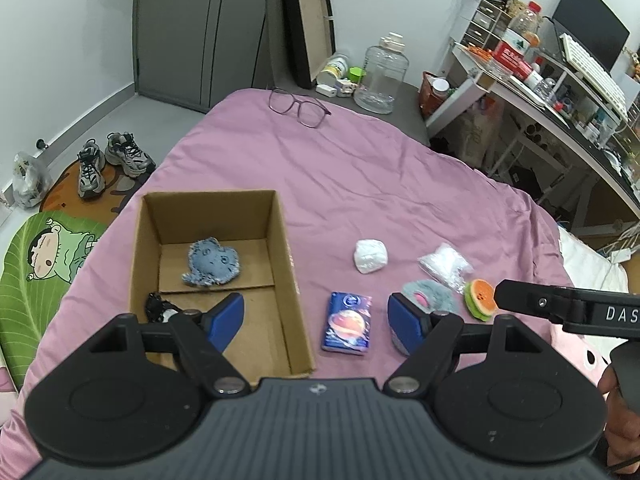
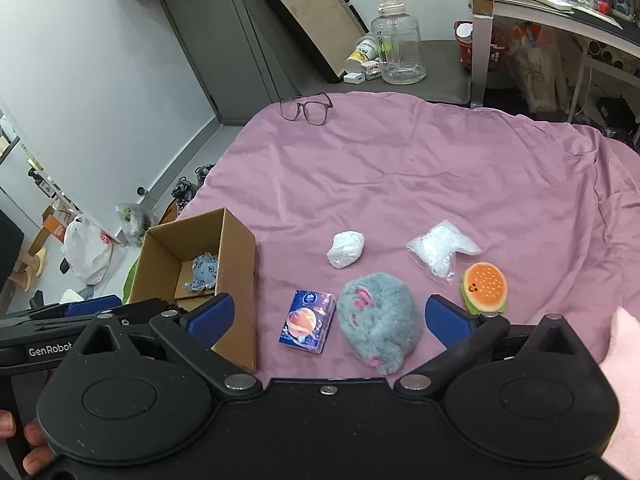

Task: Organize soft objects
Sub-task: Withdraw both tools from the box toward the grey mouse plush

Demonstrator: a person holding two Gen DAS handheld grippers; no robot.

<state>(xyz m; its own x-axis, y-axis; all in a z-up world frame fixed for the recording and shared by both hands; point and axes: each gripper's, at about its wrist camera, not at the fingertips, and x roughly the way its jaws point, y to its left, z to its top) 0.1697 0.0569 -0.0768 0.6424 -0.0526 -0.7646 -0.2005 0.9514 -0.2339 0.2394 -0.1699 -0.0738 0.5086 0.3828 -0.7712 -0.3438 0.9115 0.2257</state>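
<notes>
On the pink bedspread (image 2: 400, 168) stands an open cardboard box (image 1: 138, 264) holding a blue frayed plush (image 1: 212, 266) and a small black item (image 1: 158, 306). To its right lie a blue tissue pack (image 1: 347, 324), a white wad (image 1: 371, 255), a clear plastic bag (image 1: 444, 264), a grey fluffy plush (image 2: 378, 320) and a burger plush (image 2: 485, 286). My left gripper (image 1: 316, 320) hovers open over the box's right wall and the tissue pack. My right gripper (image 2: 330, 318) is open wide above the grey plush, and its pads do not touch it.
Glasses (image 1: 298, 108) lie at the bed's far end, with a clear water jug (image 1: 382, 74) beyond them. A cluttered desk (image 1: 560, 92) stands at the right. Shoes (image 1: 114, 162) and plastic bags (image 2: 86, 252) sit on the floor at the left. A pale pink cushion (image 2: 624, 360) borders my right gripper.
</notes>
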